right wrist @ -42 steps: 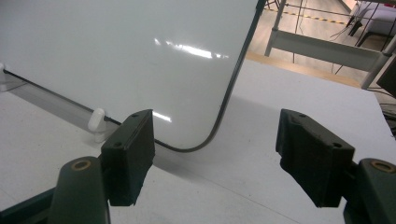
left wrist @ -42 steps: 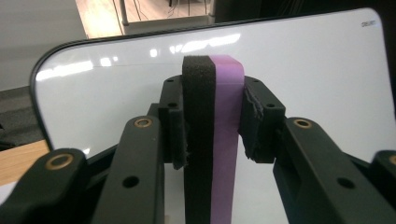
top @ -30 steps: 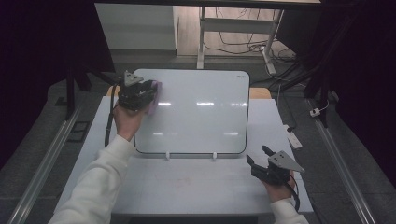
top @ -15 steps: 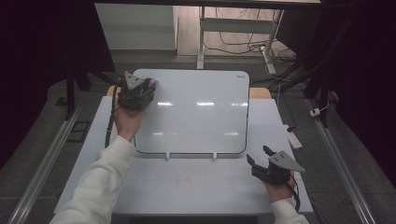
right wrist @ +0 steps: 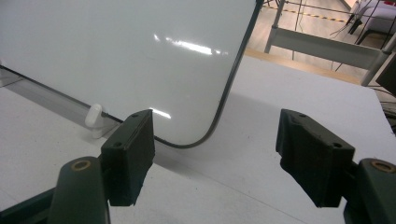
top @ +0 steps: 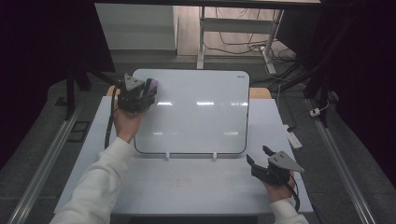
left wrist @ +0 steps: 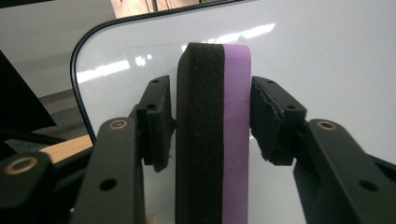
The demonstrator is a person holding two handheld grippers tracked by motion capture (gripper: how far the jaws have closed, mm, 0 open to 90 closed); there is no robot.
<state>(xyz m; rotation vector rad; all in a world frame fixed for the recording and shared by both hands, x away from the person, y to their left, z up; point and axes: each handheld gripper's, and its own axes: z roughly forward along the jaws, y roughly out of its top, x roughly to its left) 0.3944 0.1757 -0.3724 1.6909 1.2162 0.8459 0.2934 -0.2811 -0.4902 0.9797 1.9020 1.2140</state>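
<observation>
Left gripper [left wrist: 212, 116] jaws just opened, released: pads clear of rectangular eraser [left wrist: 212, 140], black coarse foam bonded to purple layer, standing between them on glossy round-cornered whiteboard [top: 201, 112], upper left corner. Right gripper [right wrist: 215, 154] open, empty.

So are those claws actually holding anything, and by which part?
Nothing is gripped. The left gripper has just been opening; the eraser stands between its jaws, which flank its flat sides with gaps. The right gripper is open, empty.
</observation>
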